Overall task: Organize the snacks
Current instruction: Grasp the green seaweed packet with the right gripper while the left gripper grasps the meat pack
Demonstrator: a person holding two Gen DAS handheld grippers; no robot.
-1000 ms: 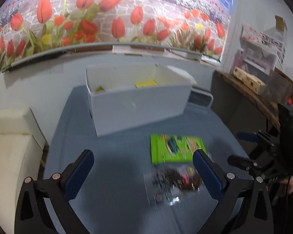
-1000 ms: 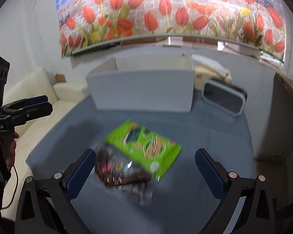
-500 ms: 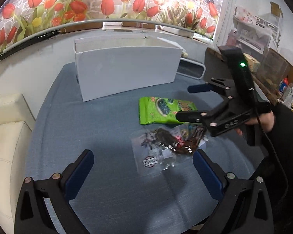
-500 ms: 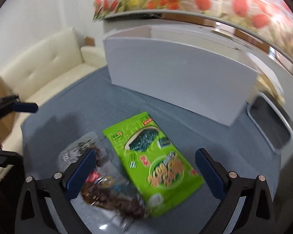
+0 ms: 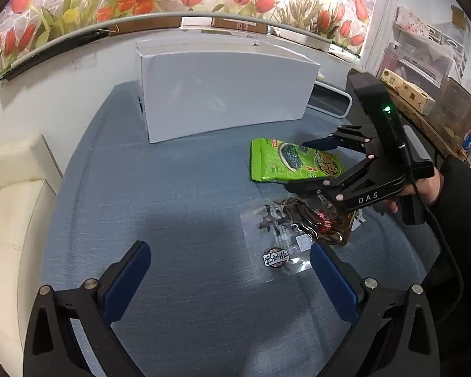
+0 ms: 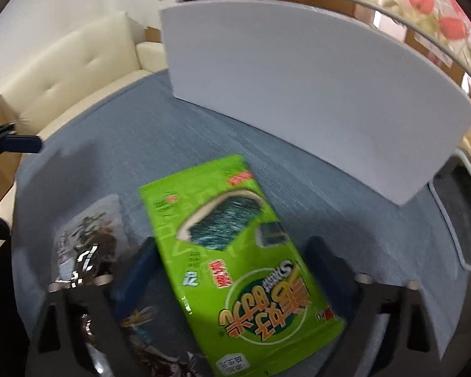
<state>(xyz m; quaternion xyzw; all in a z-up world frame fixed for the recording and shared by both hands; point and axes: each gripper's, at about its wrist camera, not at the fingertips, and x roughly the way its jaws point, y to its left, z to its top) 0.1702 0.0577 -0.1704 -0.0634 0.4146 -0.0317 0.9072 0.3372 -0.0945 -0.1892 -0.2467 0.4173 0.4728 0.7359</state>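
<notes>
The flat, bright green foil snack packet [image 6: 235,251] was found lying on the blue-grey cloth-covered counter [image 5: 172,204], in front of the tall white rectangular cardboard box [image 5: 223,94] and well apart from it. The right tool [image 6: 232,248] was poised directly over the packet, with the packet between its two blue-padded fingers [image 6: 141,264]. The jaws were closing, but the pads were not yet seen pressing on the foil. The packet's long axis was seen running along the gap, from the tool's base toward the box, so its narrower width was judged to be the span to be pinched. Beside the packet, on the side away from the box, lay a clear plastic bag of dark dried snacks [image 5: 301,220]. The left tool [image 5: 232,270] was held spread wide and empty, farther from the packet, so the right was clearly the nearer.
</notes>
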